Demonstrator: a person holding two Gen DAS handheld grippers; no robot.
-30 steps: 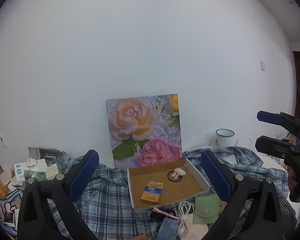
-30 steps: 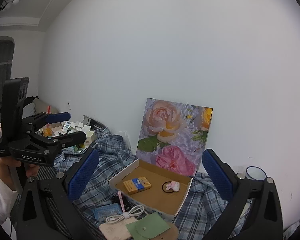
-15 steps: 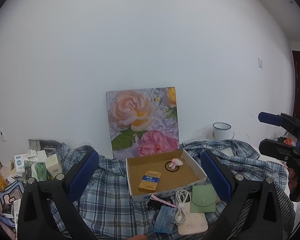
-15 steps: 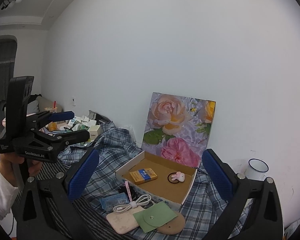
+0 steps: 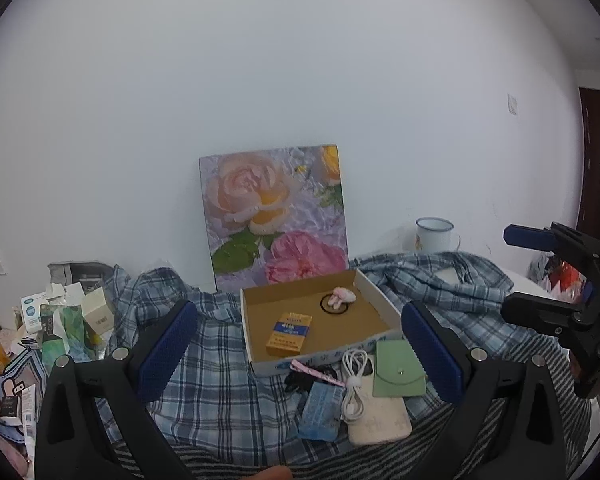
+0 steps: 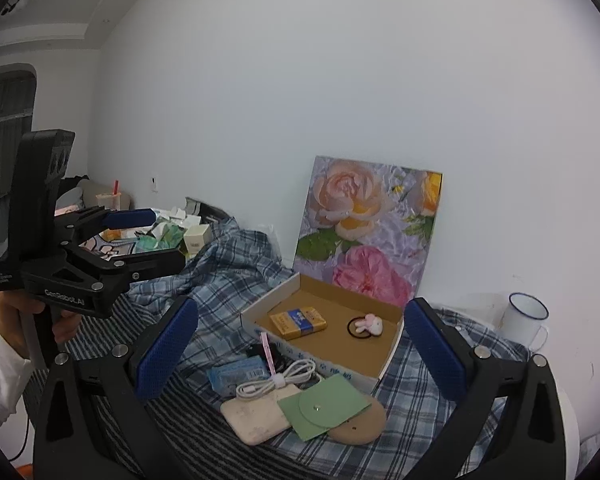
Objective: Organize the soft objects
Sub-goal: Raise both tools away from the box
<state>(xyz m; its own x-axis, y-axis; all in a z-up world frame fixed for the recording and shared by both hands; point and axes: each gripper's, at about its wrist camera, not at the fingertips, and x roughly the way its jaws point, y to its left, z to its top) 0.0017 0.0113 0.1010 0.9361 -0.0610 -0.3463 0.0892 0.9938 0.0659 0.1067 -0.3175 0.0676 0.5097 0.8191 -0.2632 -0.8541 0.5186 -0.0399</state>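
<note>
Air above the shallow brown cardboard box (image 5: 380, 312) lay open; a floral canvas painting (image 5: 276, 216) blocked behind, and a white coiled cable (image 5: 354, 380) crowded its front.

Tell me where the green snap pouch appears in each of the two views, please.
Left wrist view: the flat green snap pouch lies lower right of centre, in front of the open cardboard box.
Right wrist view: the pouch lies bottom centre, overlapping a tan round pad.
Shared landmark: the rose painting against the wall.
</note>
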